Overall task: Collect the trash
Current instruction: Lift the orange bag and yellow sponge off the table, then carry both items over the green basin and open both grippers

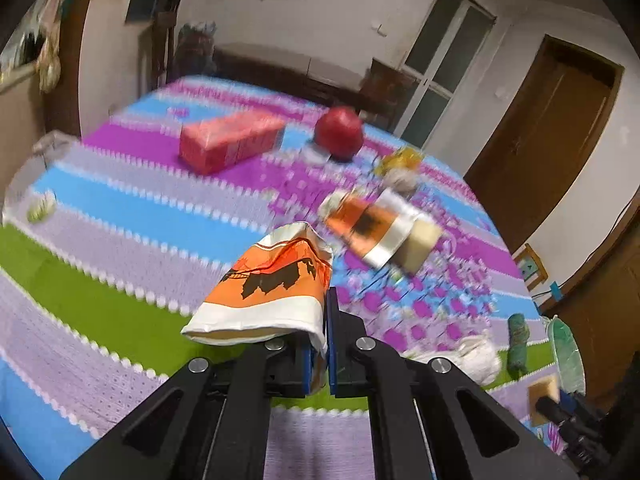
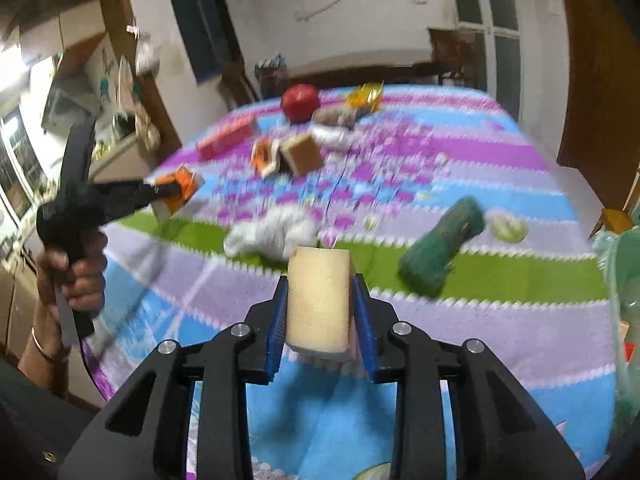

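Currently:
Left claw (image 1: 319,344): clamped on orange paper bag (image 1: 272,284).
Right claw (image 2: 320,300): gripping sponge (image 2: 319,300), long axis along the fingers.
White wad (image 2: 272,234): just beyond right claw, nearer it.

Motion blur smeared most of the patterned mat (image 1: 120,208), so the small yellow wrapper (image 1: 401,159) and the pale lump (image 2: 509,227) could not be identified. The right tool (image 1: 568,420) was cut off at the frame's edge.

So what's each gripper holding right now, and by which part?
The left gripper pinches the orange paper bag by one edge. The right gripper clamps the tan sponge block across its two sides.
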Tool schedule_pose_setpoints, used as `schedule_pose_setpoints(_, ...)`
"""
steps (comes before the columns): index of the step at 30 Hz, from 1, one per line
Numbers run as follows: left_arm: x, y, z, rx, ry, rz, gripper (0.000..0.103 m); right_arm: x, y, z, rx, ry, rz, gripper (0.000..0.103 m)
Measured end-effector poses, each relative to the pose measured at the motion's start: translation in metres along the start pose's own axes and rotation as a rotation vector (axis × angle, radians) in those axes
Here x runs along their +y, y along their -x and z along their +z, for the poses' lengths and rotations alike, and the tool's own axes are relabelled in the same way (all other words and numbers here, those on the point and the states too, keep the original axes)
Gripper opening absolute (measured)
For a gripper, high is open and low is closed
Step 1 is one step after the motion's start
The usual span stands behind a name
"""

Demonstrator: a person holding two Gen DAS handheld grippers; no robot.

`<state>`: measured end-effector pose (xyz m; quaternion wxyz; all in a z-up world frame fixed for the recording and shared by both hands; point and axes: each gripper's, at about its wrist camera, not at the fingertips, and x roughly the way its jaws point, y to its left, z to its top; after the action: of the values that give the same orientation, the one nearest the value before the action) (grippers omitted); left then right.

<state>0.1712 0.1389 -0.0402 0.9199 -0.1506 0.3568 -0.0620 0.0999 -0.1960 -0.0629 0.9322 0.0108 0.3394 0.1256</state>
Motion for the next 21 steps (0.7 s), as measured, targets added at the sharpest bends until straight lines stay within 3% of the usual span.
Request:
schedule_pose_setpoints(4, -0.045, 0.017, 0.017, -0.057, -0.088, -0.018, 0.006, -0.017, 0.026, 0.02, -0.066, -0.02, -0.043, 0.029)
schedule_pose_setpoints(11, -0.152, 0.027, 0.031, -0.108, -0.252, -0.094, 0.006, -0.064, 0.077, 0.041, -0.131, -0.029, -0.207, 0.028)
schedule_pose_setpoints(21, -0.315, 0.015, 0.003, -0.104, -0.477, -0.231, 0.006, -0.137, 0.133, 0.039, -0.147, -0.12, -0.361, 0.028)
